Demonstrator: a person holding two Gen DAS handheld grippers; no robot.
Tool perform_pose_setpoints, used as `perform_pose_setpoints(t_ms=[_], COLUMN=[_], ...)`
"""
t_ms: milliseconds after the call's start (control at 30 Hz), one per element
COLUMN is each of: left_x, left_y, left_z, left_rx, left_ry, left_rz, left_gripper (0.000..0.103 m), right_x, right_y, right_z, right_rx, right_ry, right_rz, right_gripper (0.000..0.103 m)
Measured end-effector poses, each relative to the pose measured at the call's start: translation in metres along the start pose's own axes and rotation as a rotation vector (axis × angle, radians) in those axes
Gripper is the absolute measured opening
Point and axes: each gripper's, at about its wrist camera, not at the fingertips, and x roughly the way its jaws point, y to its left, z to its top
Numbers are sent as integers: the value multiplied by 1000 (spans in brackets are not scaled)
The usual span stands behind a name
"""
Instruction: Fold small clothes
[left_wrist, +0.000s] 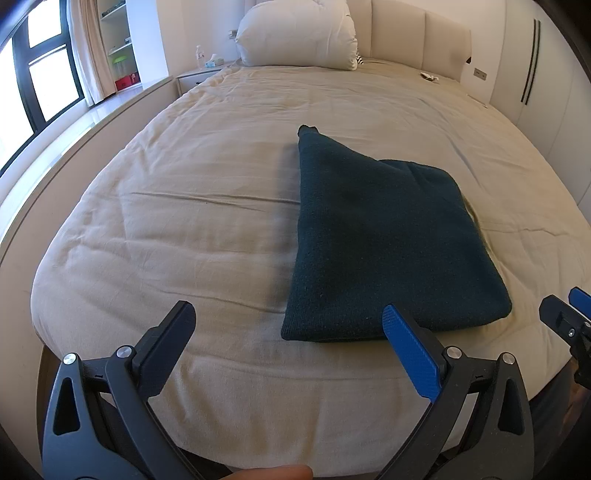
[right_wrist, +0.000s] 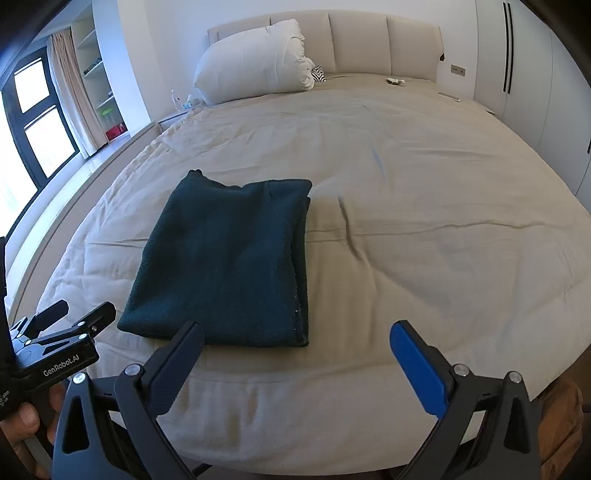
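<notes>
Beige sheets cover the big bed (right_wrist: 406, 221), and a white pillow (right_wrist: 255, 62) sits far off at the headboard. On the bed lies a dark green cloth (right_wrist: 225, 258), folded flat into a thick pad with neat sides. It looks like the folding is nearly done or done.

Both tools hang low over the near edge of the bed. The left hand-held gripper (left_wrist: 288, 332) is wide open and holds nothing. The cloth lies just ahead of it and off to its right, with its blue finger (left_wrist: 410, 354) in front of the near corner. The right hand-held gripper (right_wrist: 295, 350) is wide open too, and empty. The cloth lies ahead of it and to its left.

I think they are held back like this so the cloth can rest and be checked.

The cloth's long side runs away from the grippers toward the pillow. One far corner sticks out in a little point.
</notes>
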Motion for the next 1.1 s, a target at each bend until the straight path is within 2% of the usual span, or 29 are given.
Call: perform_pose_setpoints(t_ms=[1100], left_x=[-2], left_y=[1], left_z=[-4], left_rx=[-15], left_ry=[0], left_rz=[11], left_gripper=[103], right_x=[0], right_y=[-7], right_z=[2], right_rx=[4], right_ry=[13], right_rz=[-26], right_gripper=[103])
